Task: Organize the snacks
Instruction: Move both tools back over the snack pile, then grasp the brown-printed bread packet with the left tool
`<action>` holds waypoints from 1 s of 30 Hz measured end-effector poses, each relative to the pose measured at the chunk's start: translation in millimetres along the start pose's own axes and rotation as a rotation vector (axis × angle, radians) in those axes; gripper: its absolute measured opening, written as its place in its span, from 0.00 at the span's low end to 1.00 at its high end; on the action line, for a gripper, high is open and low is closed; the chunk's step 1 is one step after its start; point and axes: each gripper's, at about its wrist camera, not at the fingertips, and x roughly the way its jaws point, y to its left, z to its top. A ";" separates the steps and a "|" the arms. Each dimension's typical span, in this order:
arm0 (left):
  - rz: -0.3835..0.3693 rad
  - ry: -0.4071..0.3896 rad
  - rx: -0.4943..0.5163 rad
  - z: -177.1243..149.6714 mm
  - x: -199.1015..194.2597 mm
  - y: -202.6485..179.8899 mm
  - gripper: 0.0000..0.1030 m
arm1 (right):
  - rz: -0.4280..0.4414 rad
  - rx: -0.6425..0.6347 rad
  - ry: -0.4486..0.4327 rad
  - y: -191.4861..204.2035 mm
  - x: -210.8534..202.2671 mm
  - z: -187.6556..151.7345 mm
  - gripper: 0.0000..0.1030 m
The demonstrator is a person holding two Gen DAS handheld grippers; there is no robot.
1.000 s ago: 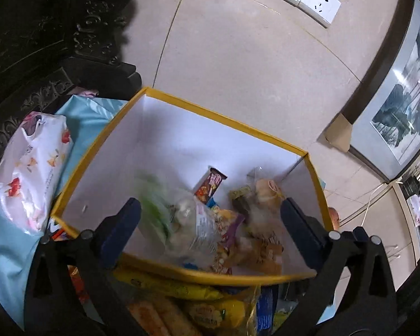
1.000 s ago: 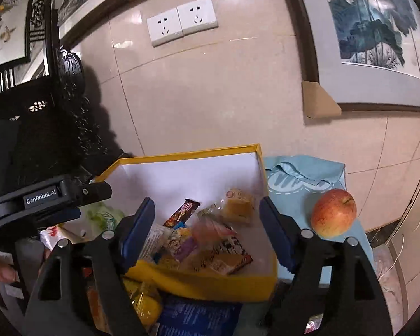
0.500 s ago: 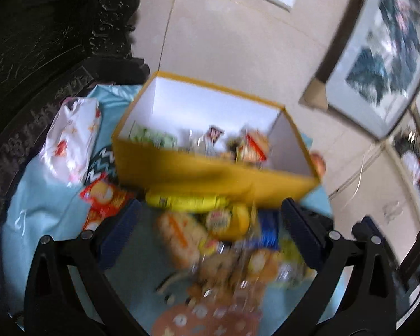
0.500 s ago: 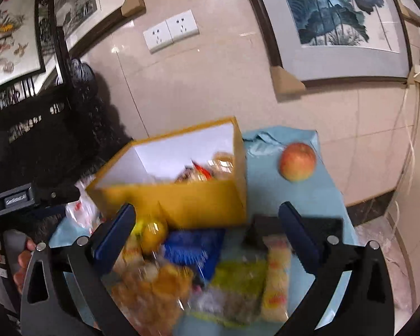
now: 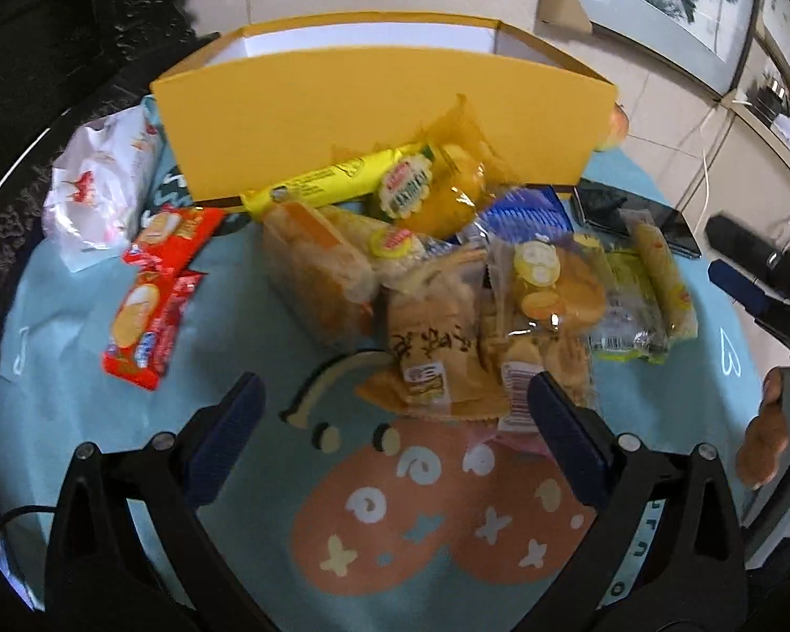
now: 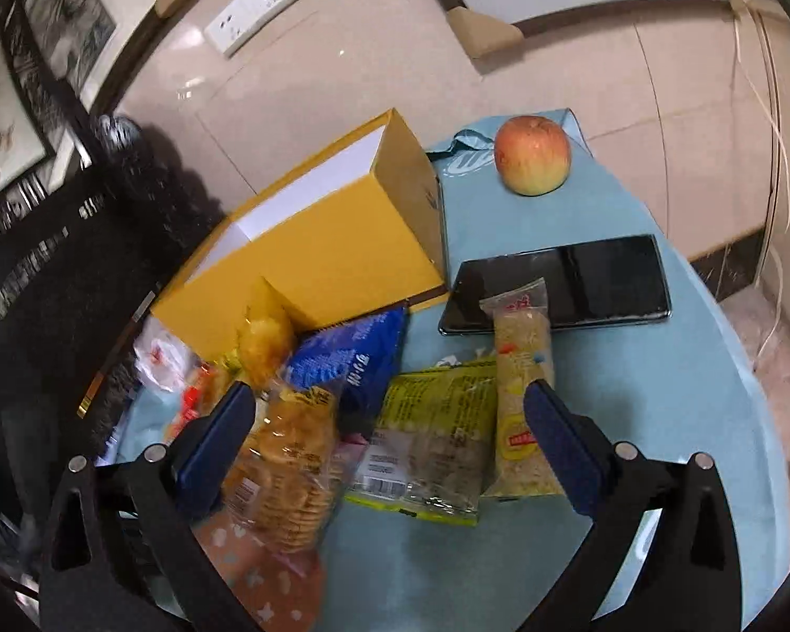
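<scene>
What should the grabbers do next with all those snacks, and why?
Probably lower the right gripper a little onto the green packet and close. Both it and the left gripper are open and empty, the packet lies flat between the right fingers, and the yellow box waits just behind the pile.

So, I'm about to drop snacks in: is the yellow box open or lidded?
Open. The yellow box has no lid; its white inner walls show above the rim.
</scene>
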 end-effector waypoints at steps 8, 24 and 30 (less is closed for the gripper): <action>-0.059 0.077 -0.219 13.8 37.6 28.8 0.97 | 0.051 -0.047 0.000 18.5 -7.9 -6.0 0.99; 0.019 0.027 -0.077 -3.5 33.8 14.0 0.38 | 0.012 -0.122 0.069 27.1 6.8 -16.6 0.99; 0.021 -0.010 -0.154 -37.1 4.6 50.9 0.38 | 0.072 -0.264 0.147 53.8 13.8 -35.3 0.99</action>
